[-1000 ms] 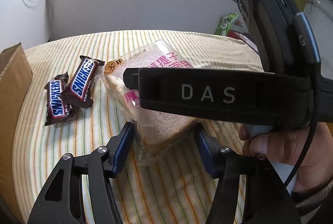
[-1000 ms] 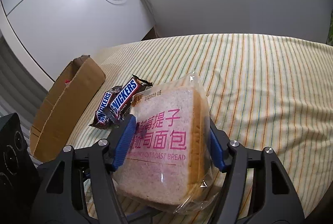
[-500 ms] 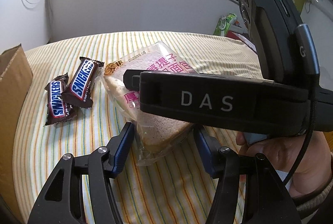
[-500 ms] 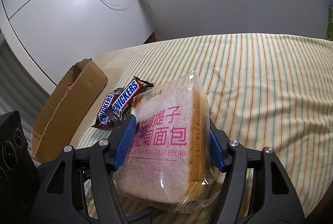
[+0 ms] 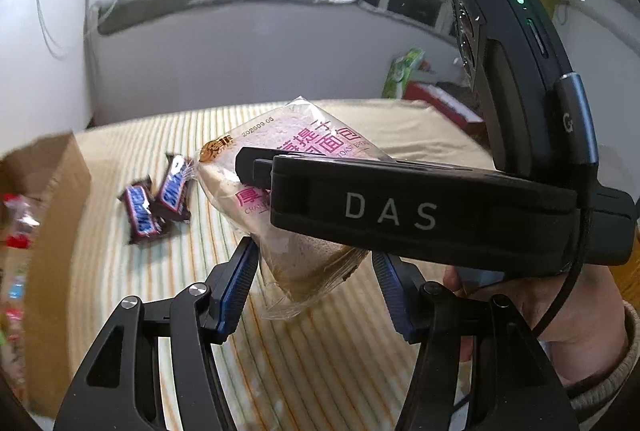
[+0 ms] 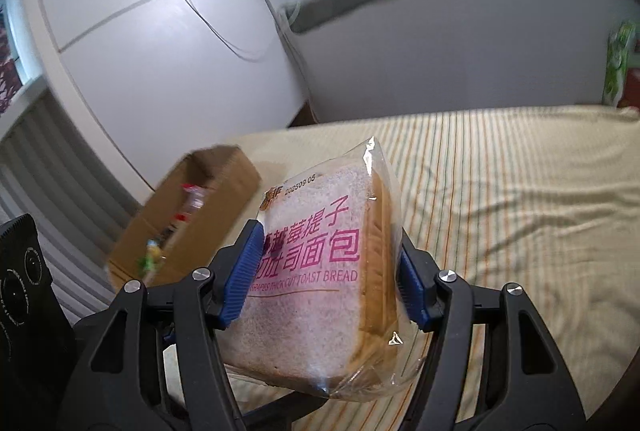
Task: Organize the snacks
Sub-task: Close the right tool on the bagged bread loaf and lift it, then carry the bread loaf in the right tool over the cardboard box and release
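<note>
- Two Snickers bars [image 5: 158, 205] are lying on the striped cloth [image 6: 500, 191] near the cardboard box [image 6: 200, 215].
- We're clamping the toast bread pkg [image 6: 320, 271] w/ right gripper [image 6: 328, 279]; left gripper [image 5: 316, 283] is hanging wide open, holding nothing.

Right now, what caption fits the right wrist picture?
Right gripper lifts bagged toast bread toward the cardboard box.

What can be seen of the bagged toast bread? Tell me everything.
The toast bread is a thick square stack of pale slices with tan crust, sealed in a clear crinkly plastic bag printed with pink Chinese characters, "THICK CUT TOAST BREAD" and the date 202509 05. It stands tilted on edge, printed face toward the camera, lifted off the striped cloth. The right claw is shut on it, blue pads pressing both sides. The left claw hangs open just beneath it, not gripping.
</note>
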The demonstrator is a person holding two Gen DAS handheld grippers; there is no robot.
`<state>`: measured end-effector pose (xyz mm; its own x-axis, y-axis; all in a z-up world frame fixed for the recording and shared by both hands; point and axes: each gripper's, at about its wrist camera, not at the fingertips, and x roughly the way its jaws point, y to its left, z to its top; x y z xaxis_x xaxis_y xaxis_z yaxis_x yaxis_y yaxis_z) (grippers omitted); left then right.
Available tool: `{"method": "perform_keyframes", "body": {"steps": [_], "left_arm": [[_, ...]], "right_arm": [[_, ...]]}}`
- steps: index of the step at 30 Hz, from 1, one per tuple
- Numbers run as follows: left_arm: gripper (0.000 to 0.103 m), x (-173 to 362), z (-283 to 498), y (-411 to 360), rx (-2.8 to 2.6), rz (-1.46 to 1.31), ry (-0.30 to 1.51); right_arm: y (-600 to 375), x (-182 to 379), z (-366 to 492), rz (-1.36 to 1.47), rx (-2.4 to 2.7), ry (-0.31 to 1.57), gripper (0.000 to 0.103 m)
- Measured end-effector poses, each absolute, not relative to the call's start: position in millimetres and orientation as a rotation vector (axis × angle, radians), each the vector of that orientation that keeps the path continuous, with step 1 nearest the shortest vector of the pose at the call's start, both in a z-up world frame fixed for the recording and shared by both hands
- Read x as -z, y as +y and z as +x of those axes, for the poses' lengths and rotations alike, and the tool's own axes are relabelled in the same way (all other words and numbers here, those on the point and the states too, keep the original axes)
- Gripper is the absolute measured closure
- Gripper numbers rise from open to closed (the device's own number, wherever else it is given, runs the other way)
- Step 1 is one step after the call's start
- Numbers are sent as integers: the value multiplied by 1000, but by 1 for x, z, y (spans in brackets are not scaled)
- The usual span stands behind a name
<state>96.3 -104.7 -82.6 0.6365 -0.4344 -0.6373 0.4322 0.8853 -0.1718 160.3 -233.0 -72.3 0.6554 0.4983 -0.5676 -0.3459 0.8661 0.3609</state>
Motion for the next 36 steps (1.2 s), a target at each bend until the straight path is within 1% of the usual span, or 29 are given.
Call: {"method": "perform_keyframes", "body": {"steps": [7, 11, 15, 20, 26, 31, 36], "left_arm": [[44, 14, 35, -91, 508, 33, 586], [44, -12, -1, -85, 503, 60, 514], [43, -26, -25, -85, 505, 74, 466], [43, -24, -27, -96, 516, 85, 456], [43, -10, -12, -98, 520, 91, 484], [43, 3, -5, -82, 489, 76, 516], [43, 10, 0, -45, 439, 46, 529]], "right_arm": [[-227, -2, 90, 188, -490, 563, 38], [-223, -25, 57, 189, -496, 492, 38], [-229, -29, 46, 195, -496, 476, 38], [-236, -24, 47, 212, -488, 478, 38], [-233, -5, 60, 232, -500, 514, 38], [-190, 12, 81, 219, -548, 559, 38], [-148, 16, 89, 203, -598, 578, 38]]}}
